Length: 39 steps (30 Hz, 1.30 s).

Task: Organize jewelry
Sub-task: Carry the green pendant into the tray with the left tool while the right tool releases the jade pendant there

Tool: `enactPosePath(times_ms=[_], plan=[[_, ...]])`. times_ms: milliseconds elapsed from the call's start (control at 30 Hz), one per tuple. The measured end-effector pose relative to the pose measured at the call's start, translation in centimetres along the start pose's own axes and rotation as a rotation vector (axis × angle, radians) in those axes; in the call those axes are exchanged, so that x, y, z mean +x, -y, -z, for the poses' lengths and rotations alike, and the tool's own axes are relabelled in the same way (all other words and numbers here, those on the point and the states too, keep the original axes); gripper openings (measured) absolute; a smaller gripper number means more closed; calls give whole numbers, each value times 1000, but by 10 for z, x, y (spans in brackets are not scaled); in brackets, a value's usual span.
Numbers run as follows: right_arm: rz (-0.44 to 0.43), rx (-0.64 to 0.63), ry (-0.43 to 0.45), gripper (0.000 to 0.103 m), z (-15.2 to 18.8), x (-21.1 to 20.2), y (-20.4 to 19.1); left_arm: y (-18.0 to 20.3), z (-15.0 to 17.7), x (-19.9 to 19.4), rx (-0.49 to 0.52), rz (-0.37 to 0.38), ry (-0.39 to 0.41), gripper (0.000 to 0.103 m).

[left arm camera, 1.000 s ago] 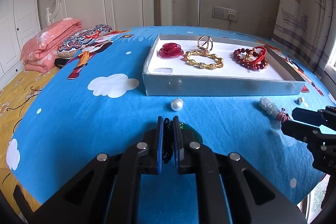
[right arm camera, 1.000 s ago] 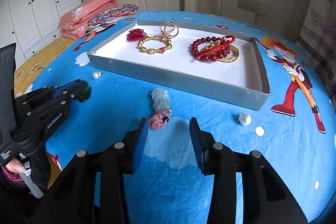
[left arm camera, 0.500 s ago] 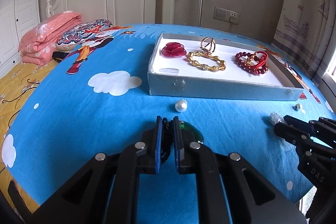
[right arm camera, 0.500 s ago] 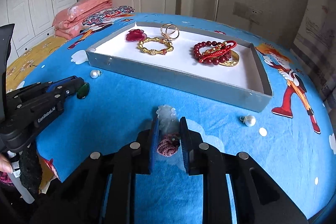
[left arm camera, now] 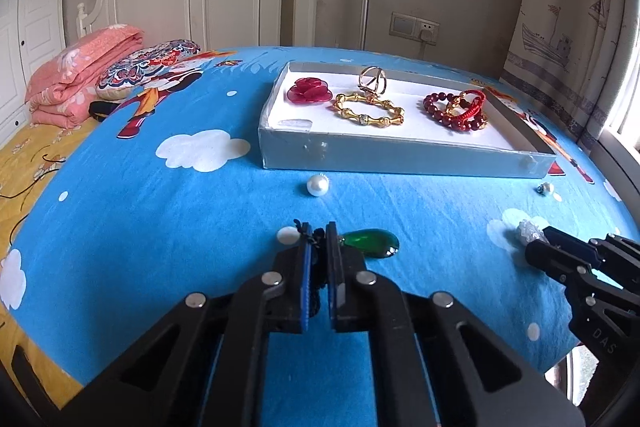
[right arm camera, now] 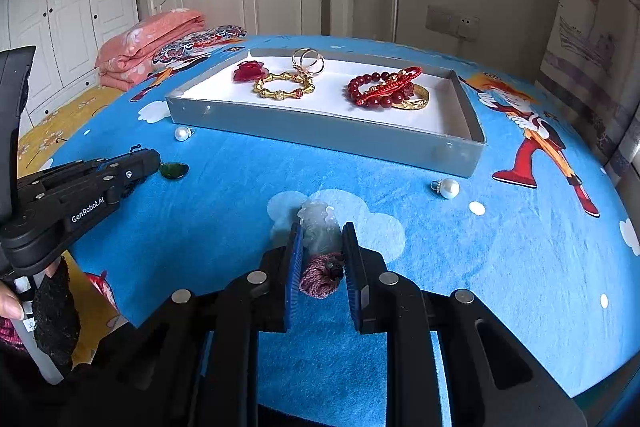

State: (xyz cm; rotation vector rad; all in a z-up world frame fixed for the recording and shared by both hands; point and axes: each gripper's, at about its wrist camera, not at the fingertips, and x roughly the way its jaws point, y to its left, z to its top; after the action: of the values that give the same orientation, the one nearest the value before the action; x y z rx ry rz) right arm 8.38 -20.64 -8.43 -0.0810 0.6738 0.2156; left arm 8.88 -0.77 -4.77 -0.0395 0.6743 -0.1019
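- My left tongs (left arm camera: 318, 231) are pinched almost fully shut on the black cord (left arm camera: 316, 259) of the green pendant (left arm camera: 371, 242). The teardrop stone sticks out to the right of the fingertips, low over the blue bedsheet (left arm camera: 160, 227); I cannot tell whether it touches the cloth.
- My right tongs (right arm camera: 320, 233) have just been closing and now stand narrow on the pale translucent pendant (right arm camera: 318, 223). Its carved head pokes out ahead of the tips, and its pink knotted cord (right arm camera: 320, 277) bunches further back between the fingers.
- In the left wrist view the right tongs come in from the right edge, the pale stone showing at their tip.
- The grey tray (right arm camera: 320, 133) lies further up the bed, well apart from both tongs, its white floor showing.
- In the tray, from left: a red flower brooch (left arm camera: 310, 91), a gold bamboo-link bracelet (left arm camera: 370, 109) with a gold interlocked ring (left arm camera: 373, 79) standing behind it, then a dark red bead bracelet (left arm camera: 452, 111) tangled with a red cord bracelet (left arm camera: 472, 105) over a gold bangle (right arm camera: 416, 99).
- One loose pearl (left arm camera: 318, 185) lies on the sheet just in front of the tray's near wall, ahead of my left tongs.
- A second pearl (right arm camera: 448, 187) lies near the tray's right corner, ahead and right of my right tongs.
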Motion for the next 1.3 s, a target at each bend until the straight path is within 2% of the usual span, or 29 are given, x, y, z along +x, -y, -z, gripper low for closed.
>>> enactPosePath(times_ms=[133, 400, 667, 1067, 1300], plan=[[-1, 28, 15, 20, 6, -7, 4, 4, 1, -17, 5, -21, 56, 4], [8, 32, 71, 20, 8, -31, 3, 10, -1, -53, 10, 9, 112, 4], [8, -5, 131, 20, 3, -56, -6, 35, -7, -79, 75, 39, 172, 4], [6, -16, 130, 20, 2, -58, -10, 39, -2, -71, 75, 59, 131, 4], [27, -7, 137, 20, -8, -52, -7, 39, -4, -68, 71, 44, 139, 4]])
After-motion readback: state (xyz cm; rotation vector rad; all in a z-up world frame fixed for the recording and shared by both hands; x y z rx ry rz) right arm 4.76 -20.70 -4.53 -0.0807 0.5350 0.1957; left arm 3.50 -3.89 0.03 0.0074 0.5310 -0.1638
